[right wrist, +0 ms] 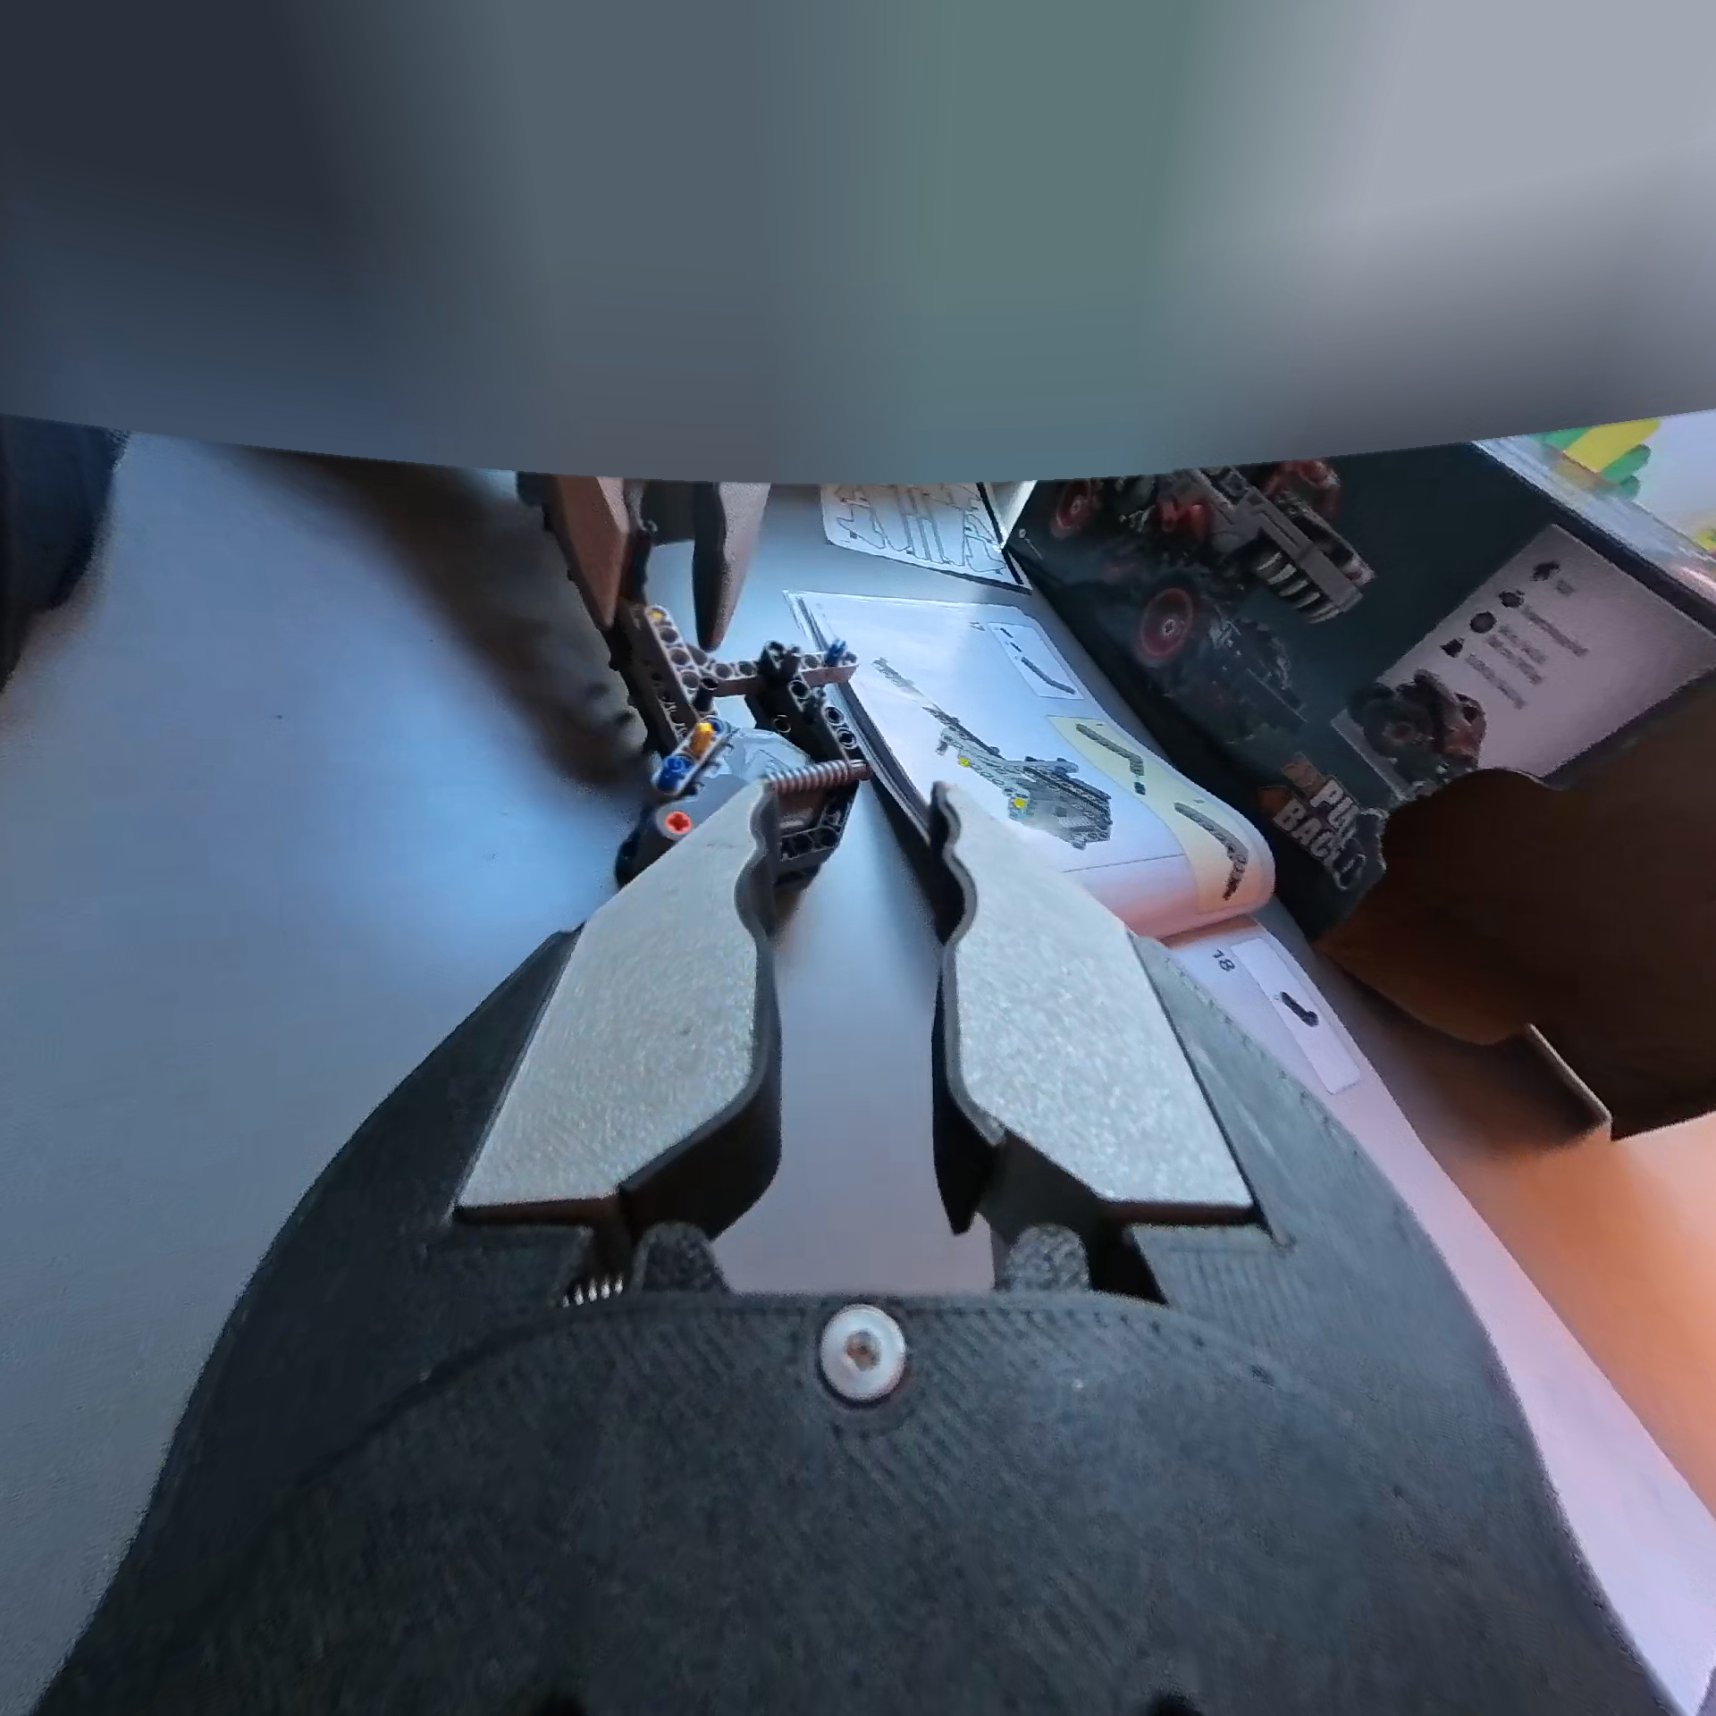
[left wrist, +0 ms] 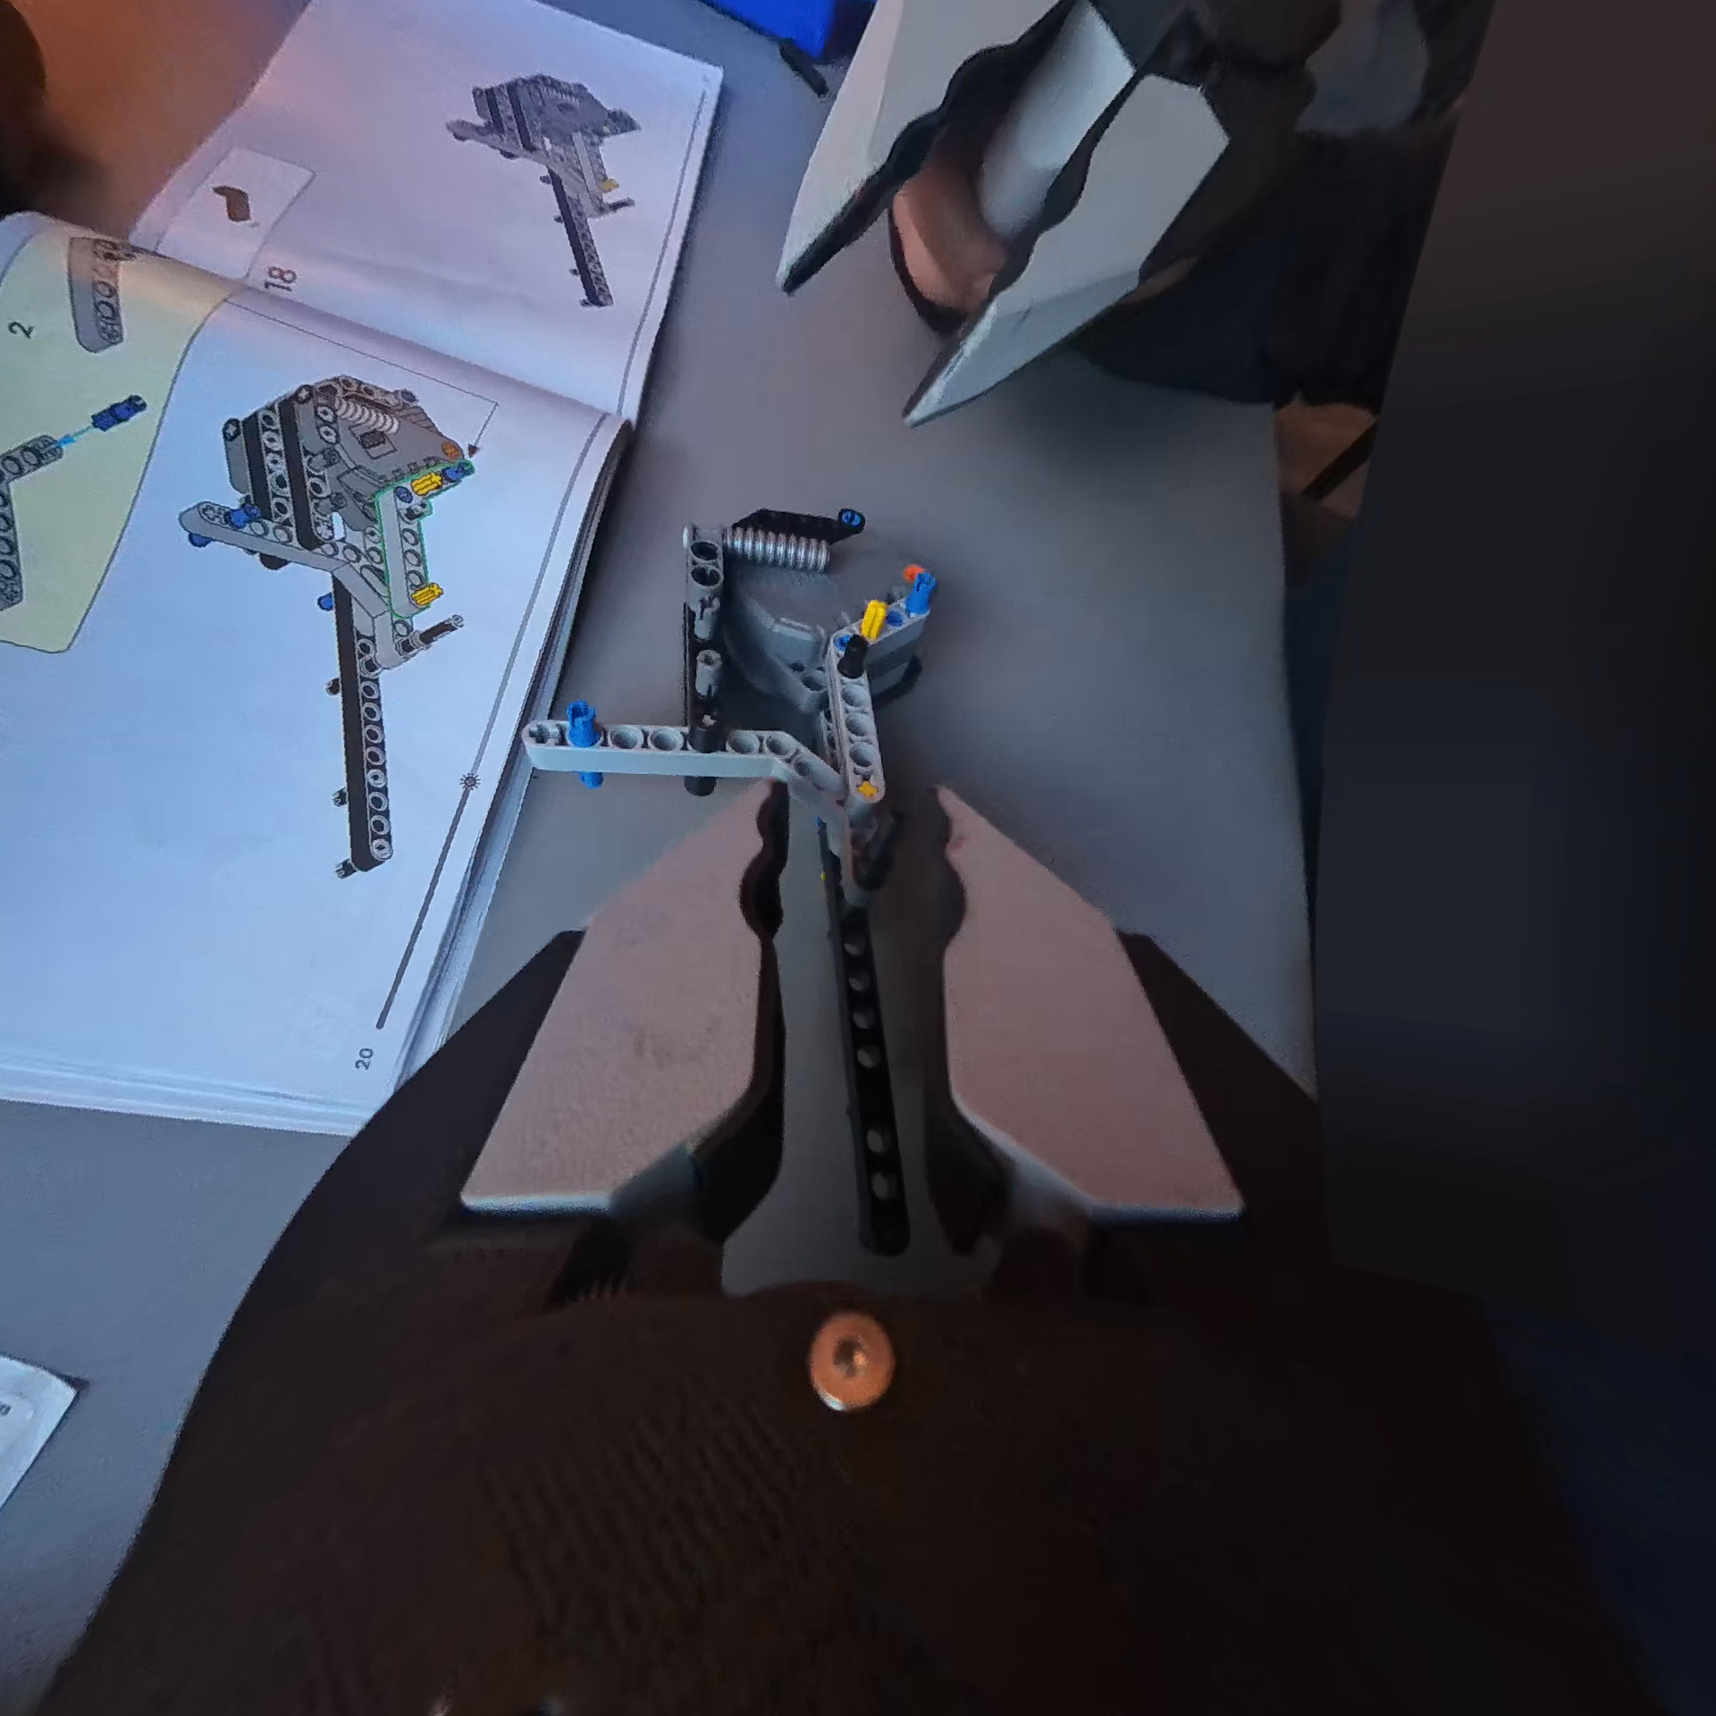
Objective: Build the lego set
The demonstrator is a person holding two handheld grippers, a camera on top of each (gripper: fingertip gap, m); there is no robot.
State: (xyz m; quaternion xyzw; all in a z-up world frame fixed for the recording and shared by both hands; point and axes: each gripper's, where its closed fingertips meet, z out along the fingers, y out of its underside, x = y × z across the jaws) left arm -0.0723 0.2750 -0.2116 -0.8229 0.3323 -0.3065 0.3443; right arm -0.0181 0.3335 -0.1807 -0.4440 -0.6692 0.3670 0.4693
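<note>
The partly built lego model (left wrist: 799,650) lies on the grey table (left wrist: 1068,604). It has a grey body, a metal spring, blue and yellow pins, a light grey angled beam and a long black beam (left wrist: 864,1021). My left gripper (left wrist: 859,808) is open, with its jaws on either side of the black beam and a gap on both sides. My right gripper (right wrist: 850,799) is open and empty, with its tips just short of the model's spring end (right wrist: 743,752). It shows in the left wrist view (left wrist: 850,348) beyond the model. The left gripper (right wrist: 664,594) shows over the model's far end.
An open instruction booklet (left wrist: 279,650) lies to the left of the model, also in the right wrist view (right wrist: 1021,743). The dark set box (right wrist: 1254,650) with an open brown cardboard flap (right wrist: 1532,929) stands behind it. A white sheet (right wrist: 910,529) lies farther back. Spacing between my two grippers at the tips: around 9 cm.
</note>
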